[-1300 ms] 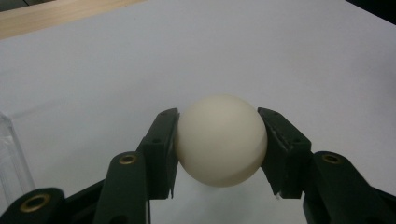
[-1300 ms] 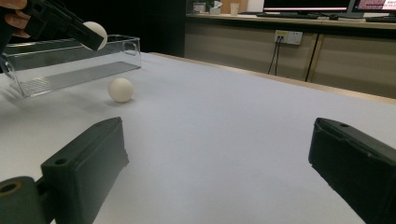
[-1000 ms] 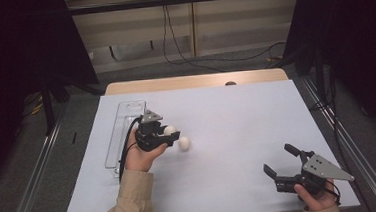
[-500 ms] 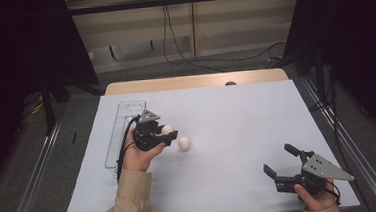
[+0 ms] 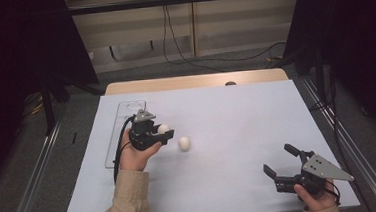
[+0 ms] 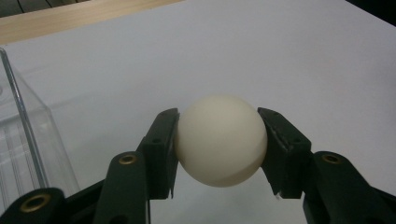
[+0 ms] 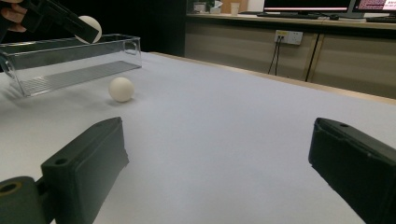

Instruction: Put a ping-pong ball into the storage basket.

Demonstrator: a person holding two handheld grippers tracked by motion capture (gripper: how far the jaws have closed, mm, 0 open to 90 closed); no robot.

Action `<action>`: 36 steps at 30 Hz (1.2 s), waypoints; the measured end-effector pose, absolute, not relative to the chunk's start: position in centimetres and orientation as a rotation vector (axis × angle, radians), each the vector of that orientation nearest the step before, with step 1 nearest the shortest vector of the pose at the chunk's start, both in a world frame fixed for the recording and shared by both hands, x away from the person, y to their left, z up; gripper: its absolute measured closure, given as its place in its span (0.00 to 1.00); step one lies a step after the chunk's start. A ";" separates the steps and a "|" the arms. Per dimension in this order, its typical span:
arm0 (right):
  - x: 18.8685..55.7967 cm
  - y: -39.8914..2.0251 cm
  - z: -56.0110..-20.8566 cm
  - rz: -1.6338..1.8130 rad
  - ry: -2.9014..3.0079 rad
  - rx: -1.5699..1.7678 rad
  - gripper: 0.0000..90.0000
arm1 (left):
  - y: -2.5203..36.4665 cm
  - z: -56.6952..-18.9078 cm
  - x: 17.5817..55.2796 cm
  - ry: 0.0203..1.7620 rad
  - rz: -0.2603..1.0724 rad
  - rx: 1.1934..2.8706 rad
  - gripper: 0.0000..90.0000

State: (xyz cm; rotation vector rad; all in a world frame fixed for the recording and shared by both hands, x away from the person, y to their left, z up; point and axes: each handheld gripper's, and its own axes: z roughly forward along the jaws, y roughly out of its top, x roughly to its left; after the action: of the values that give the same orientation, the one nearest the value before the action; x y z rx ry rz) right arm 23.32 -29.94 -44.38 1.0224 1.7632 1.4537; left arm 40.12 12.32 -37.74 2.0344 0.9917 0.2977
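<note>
White sheeting covers the counter (image 5: pixel 238 132) in the high view, with dark curtains either side. At its left, the left hand-held gripper (image 5: pixel 159 133) clamps a white ball (image 5: pixel 163 128), raised just beside a clear plastic tray (image 5: pixel 119 122). A second ball (image 5: pixel 184 143) lies on the counter just right of it. Near the front right corner, the right hand-held gripper (image 5: pixel 280 161) hovers with jaws spread, holding nothing.

From the left gripper view, the held ball (image 6: pixel 219 140) sits pinched between both black jaws above the counter, the tray's wall (image 6: pixel 28 135) at the left.

From the right gripper view, the wide-apart jaws frame bare counter; farther off, the loose ball (image 7: pixel 121 89) rests in front of the tray (image 7: pixel 70 65), and the held ball (image 7: pixel 88 25) is above it.
</note>
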 end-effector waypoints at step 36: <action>23.4 -29.9 -44.4 1.453 1.768 1.021 0.04 | 13.9 -37.4 40.2 1.036 0.321 2.015 0.57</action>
State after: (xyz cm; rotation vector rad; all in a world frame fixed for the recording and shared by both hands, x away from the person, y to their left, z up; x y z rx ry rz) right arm 23.39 -29.91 -44.42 1.0213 1.7677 1.4532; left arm 40.24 13.85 -37.39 2.0147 1.0365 0.3210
